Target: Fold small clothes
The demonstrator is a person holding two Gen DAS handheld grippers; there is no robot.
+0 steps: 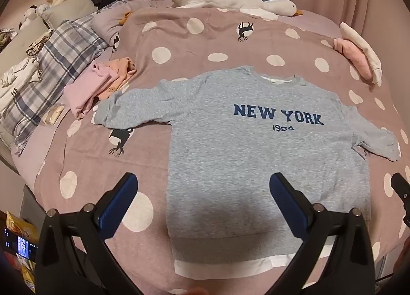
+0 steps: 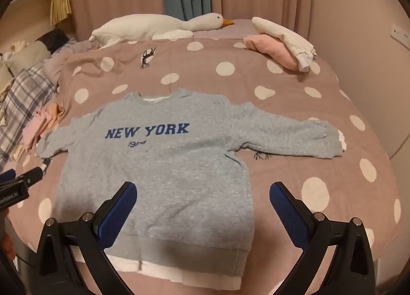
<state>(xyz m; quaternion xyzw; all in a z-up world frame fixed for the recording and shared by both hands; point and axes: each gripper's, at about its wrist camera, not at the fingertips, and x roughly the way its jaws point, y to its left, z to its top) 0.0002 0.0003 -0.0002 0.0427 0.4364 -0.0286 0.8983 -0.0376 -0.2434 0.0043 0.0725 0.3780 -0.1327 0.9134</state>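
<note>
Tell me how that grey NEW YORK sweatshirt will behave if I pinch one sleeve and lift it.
The grey sweatshirt lies flat and limp on the bedspread, so it will probably drape and sag rather than hold shape. The fleecy knit looks thick, likely grippy, not slippery. Lifting the sleeve alone should probably drag the body along, bunching it.
</note>
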